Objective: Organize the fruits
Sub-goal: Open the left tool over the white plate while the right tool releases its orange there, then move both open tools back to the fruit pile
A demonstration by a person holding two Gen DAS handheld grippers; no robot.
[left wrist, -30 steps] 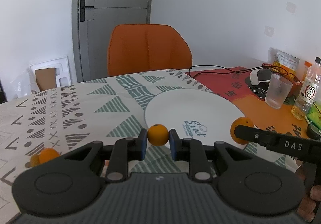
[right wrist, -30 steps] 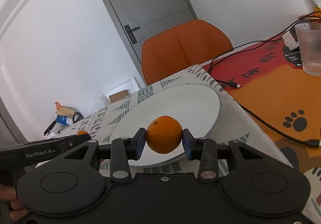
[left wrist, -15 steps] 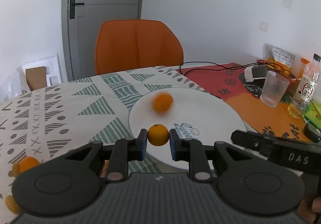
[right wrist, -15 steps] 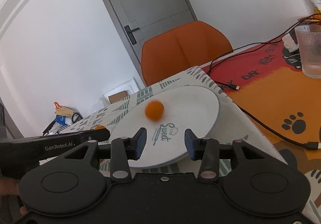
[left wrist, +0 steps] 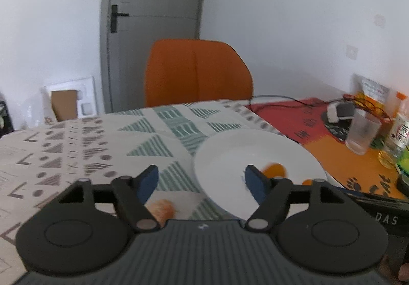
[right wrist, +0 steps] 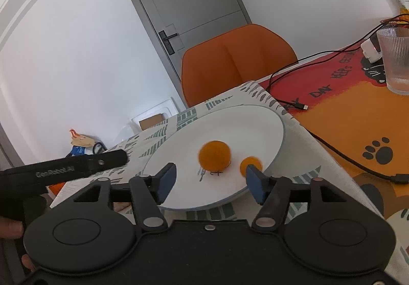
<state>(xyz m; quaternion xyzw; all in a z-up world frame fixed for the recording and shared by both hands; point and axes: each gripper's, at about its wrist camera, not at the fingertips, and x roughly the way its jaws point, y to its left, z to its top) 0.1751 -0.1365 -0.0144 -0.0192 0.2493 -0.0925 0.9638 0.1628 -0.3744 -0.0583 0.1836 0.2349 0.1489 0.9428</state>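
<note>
A white plate (right wrist: 263, 129) lies on the patterned tablecloth. On it are a larger orange (right wrist: 214, 156) and a smaller orange (right wrist: 251, 163), blurred. My right gripper (right wrist: 211, 179) is open and empty just short of the plate's near rim. In the left wrist view the plate (left wrist: 235, 149) holds an orange (left wrist: 274, 169) and a second orange (left wrist: 306, 182) mostly hidden by my fingers. My left gripper (left wrist: 202, 180) is open and empty above the plate's left edge. Another orange (left wrist: 162, 209) lies on the cloth beneath my left finger.
An orange chair (left wrist: 196, 72) stands behind the table. A glass (right wrist: 395, 60), a black cable (right wrist: 301, 106) and a charger lie on the red-orange mat to the right. A bottle (left wrist: 398, 129) and snack bag stand at the far right. The other gripper's body (right wrist: 64, 170) reaches in at left.
Both grippers have opened and let go of their oranges onto the plate. The small orange from my left gripper now lies on the plate near the larger one. The left gripper shifted left.
</note>
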